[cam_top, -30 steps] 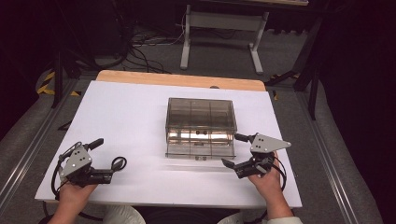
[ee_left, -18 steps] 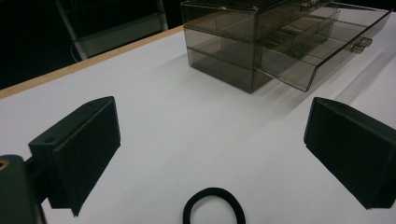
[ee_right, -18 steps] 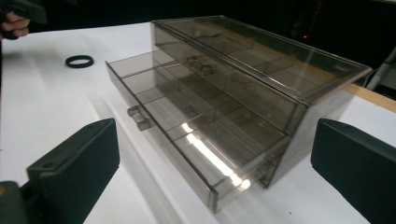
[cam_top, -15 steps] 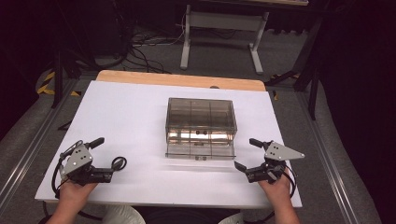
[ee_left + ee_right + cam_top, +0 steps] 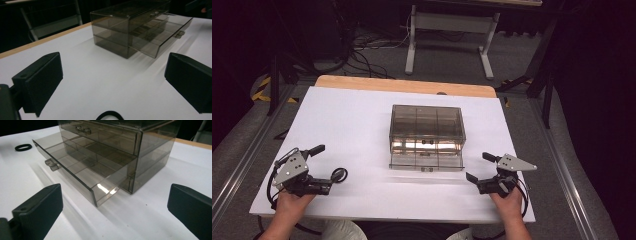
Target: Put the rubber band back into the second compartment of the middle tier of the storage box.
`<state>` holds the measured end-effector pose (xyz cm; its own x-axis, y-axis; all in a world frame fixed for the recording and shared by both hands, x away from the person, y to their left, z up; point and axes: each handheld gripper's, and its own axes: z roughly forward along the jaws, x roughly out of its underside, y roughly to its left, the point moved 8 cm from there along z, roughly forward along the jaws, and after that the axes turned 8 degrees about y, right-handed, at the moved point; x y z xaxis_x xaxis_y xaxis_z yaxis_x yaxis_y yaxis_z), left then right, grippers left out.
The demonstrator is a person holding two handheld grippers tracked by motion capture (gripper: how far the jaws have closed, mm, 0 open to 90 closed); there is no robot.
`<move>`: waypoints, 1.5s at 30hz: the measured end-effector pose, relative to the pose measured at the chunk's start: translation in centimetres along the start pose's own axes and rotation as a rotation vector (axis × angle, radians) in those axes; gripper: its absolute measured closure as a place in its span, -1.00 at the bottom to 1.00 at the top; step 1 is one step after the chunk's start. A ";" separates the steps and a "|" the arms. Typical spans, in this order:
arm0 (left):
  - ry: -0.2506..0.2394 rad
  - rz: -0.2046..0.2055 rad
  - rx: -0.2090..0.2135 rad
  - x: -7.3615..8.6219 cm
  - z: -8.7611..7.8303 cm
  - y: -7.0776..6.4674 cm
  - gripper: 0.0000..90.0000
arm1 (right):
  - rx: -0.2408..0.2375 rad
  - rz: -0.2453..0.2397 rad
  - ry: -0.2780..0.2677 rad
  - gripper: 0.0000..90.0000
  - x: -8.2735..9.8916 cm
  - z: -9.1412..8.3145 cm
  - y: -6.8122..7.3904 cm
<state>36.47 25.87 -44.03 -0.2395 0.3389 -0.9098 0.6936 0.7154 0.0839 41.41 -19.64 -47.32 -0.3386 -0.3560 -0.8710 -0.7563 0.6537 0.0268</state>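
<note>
Each hand-held gripper, left (image 5: 328, 167) and right (image 5: 478, 167), rests spread apart beside the drawer box (image 5: 427, 136).

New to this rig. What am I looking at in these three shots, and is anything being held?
No robot here: a person sits at a table and holds a handheld two-jaw tool in each hand. The high view looks down from above the person's side; the left gripper is at lower left, the right gripper at lower right. The other two pictures come from cameras riding on each tool, looking out between its own black jaws.

On the white table stands a smoky clear plastic drawer box. Its bottom drawer is pulled partly out, and the compartments I can see look empty. A small black ring lies on the table beside the left tool.

Both grippers have their jaws spread wide with nothing between them, so nothing is held. Each rests apart from the box.
</note>
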 end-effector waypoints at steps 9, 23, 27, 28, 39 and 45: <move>0.034 0.007 0.007 -0.5 -0.1 0.2 -0.94 | 0.016 -0.033 0.026 -0.98 0.1 0.6 0.5; 0.145 -0.061 -0.002 -0.6 0.8 0.6 -0.50 | -0.012 -0.037 0.024 -0.98 0.1 0.7 0.9; 0.205 -0.103 0.008 -0.3 1.2 1.4 -0.34 | -0.012 -0.036 0.023 -0.98 0.1 0.7 0.9; 0.216 -0.115 0.011 -0.2 1.3 1.5 -0.34 | -0.013 -0.036 0.023 -0.98 0.1 0.7 0.9; 0.336 -0.128 -0.037 1.1 1.9 3.0 -0.12 | -0.024 -0.040 0.034 -0.98 0.2 0.9 1.1; 0.411 -0.120 -0.061 2.0 2.3 3.3 -0.06 | -0.022 -0.042 0.041 -0.98 0.2 0.9 1.1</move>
<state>39.85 27.55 -46.44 -0.5751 0.4578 -0.6780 0.6059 0.7952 0.0230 41.03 -18.37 -47.97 -0.3290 -0.4101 -0.8506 -0.7821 0.6231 0.0021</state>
